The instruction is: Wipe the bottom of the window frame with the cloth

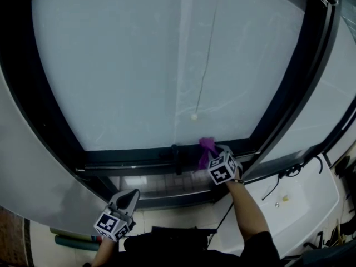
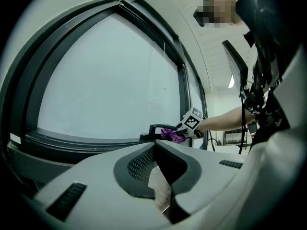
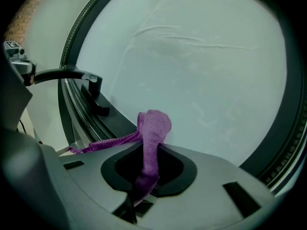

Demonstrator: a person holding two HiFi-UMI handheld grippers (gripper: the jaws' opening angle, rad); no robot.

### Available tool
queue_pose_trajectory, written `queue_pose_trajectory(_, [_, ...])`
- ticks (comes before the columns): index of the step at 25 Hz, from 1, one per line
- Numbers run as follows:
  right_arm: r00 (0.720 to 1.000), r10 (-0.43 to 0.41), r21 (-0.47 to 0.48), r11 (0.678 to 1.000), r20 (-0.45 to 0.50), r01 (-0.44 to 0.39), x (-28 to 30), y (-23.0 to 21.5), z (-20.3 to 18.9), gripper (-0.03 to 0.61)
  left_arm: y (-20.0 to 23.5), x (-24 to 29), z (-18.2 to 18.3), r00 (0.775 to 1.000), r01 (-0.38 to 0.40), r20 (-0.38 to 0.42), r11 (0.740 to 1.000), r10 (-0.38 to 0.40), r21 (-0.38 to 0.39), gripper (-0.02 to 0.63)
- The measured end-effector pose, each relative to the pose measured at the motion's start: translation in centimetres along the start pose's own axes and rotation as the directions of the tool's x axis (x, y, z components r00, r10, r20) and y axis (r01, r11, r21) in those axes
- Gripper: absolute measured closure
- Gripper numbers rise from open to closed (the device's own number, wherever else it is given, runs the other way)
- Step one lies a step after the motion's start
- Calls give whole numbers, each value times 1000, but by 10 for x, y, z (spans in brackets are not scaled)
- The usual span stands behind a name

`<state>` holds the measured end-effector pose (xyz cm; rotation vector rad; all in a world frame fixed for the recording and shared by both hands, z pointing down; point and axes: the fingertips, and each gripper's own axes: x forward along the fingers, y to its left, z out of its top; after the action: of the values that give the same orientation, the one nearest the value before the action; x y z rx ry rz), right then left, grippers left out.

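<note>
The right gripper point(image 1: 216, 152), just right of centre in the lower half of the head view, had its jaws clamped on a purple cloth point(image 1: 207, 147). In the right gripper view the cloth point(image 3: 153, 131) rose out of the pinched jaws in a folded hump against the glass, and a thin tail of it trailed off to the left, towards the dark bottom rail of the window frame point(image 3: 111, 120). In the head view the cloth sat right at that bottom rail point(image 1: 139, 158), just right of a black window handle point(image 1: 175, 152).

The left gripper point(image 1: 132, 194) hung lower down, at the bottom left of the head view, well apart from the frame. In its own view its jaws met at the tips with nothing between them.

Above the rail the pale glass pane point(image 1: 122, 65) filled most of the upper frame, and a thin cord with a small bead point(image 1: 194, 116) hung in front of it, above the cloth.
</note>
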<state>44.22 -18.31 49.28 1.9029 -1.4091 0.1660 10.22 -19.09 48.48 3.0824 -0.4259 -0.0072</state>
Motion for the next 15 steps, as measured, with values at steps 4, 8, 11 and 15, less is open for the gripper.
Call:
queue_pose_trajectory(4, [1000,1,2,1000,3,-1,-1,-4,-3,508,-3,4,-1,1000,-1,-8,1000,1,-2,612])
queue_pose_trajectory(8, [1000,-2,6,1000,-1,2,-1,-9,-6,508,-4,6,-2,1000,1,-8,1000,-1,-8,612])
queue_pose_trajectory(11, [1000,-10,8,1000,-10,10,-1,-14,-10,508,-4,7,-4,1000,-2,-10,1000,2,-7,612])
queue_pose_trajectory(15, [999,-33,13,999,-23,34,0,-24,-19,508,-5,11,-3,1000,-5,-5,1000,5,-4,612])
